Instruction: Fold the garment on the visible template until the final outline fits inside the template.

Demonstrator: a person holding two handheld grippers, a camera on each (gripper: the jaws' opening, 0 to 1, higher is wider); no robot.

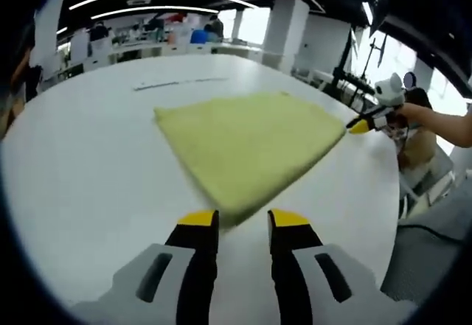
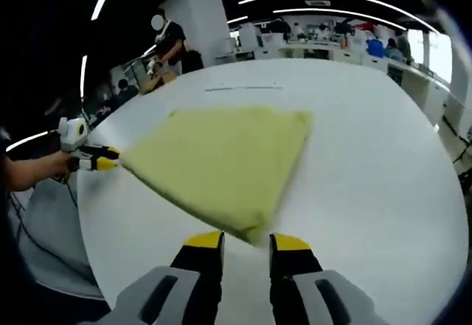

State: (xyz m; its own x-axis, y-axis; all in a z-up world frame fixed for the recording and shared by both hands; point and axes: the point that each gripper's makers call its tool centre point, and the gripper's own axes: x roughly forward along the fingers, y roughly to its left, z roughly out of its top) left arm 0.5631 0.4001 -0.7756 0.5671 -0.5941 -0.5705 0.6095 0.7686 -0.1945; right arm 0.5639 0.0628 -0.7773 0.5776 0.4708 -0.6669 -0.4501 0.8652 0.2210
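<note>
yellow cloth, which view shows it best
The right gripper view: the yellow cloth lies sharp and whole, edges clear. The left gripper view shows the cloth whole too, but its near corner is blurred.

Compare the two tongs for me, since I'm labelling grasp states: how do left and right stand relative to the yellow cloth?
In the left gripper view, the left tongs sit open at the yellow cloth's near corner, while the right tongs meet its far corner. In the right gripper view, the right tongs look open at their own corner. Both have yellow tips over the white table.
</note>
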